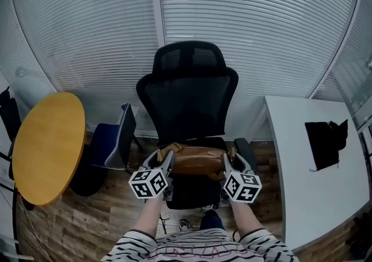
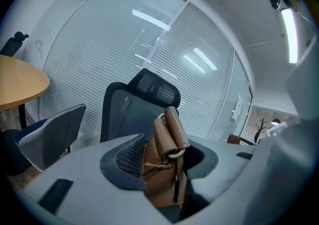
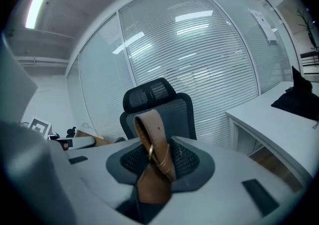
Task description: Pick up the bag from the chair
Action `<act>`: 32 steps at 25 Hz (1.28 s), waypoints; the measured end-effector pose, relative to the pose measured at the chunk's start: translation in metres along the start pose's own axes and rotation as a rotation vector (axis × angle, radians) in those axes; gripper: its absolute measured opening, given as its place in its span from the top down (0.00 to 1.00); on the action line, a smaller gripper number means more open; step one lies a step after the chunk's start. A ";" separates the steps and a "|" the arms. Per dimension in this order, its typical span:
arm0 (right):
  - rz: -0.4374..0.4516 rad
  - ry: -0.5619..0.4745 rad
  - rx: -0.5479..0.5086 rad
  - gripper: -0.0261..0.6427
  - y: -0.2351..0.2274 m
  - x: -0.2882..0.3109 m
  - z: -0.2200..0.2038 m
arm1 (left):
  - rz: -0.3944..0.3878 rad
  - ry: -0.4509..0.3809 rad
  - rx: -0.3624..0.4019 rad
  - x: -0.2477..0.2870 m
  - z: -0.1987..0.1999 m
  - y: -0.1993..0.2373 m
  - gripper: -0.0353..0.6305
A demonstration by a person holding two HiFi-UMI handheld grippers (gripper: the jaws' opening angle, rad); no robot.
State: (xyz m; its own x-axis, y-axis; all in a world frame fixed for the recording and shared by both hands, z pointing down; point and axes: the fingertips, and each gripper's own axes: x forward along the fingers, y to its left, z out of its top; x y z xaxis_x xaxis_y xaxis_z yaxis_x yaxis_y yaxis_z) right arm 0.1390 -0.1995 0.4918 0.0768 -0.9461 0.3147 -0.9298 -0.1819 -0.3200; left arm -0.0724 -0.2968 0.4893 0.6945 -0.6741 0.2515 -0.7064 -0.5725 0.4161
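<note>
Both the left gripper and right gripper clamp the bag's ends.

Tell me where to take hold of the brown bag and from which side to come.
At its two short ends, on the strap ends, one hand-held gripper from each side. The brown bag is long and hangs crosswise before the chair, ends outward; the left hand-held gripper and right hand-held gripper clamp it so.
</note>
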 end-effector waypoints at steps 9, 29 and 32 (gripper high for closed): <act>-0.010 -0.055 -0.004 0.76 0.016 -0.023 0.012 | -0.034 -0.030 0.031 -0.021 0.018 -0.009 0.65; -0.039 -0.098 0.008 0.77 0.028 -0.048 0.019 | -0.072 -0.044 0.064 -0.038 0.031 -0.019 0.66; -0.043 -0.097 0.005 0.77 0.028 -0.047 0.020 | -0.073 -0.044 0.059 -0.036 0.032 -0.018 0.66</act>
State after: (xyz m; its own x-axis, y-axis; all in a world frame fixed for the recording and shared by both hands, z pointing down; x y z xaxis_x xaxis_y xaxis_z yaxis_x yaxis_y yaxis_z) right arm 0.1165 -0.1656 0.4504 0.1510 -0.9590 0.2399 -0.9231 -0.2236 -0.3128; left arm -0.0890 -0.2765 0.4449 0.7388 -0.6485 0.1835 -0.6618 -0.6465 0.3796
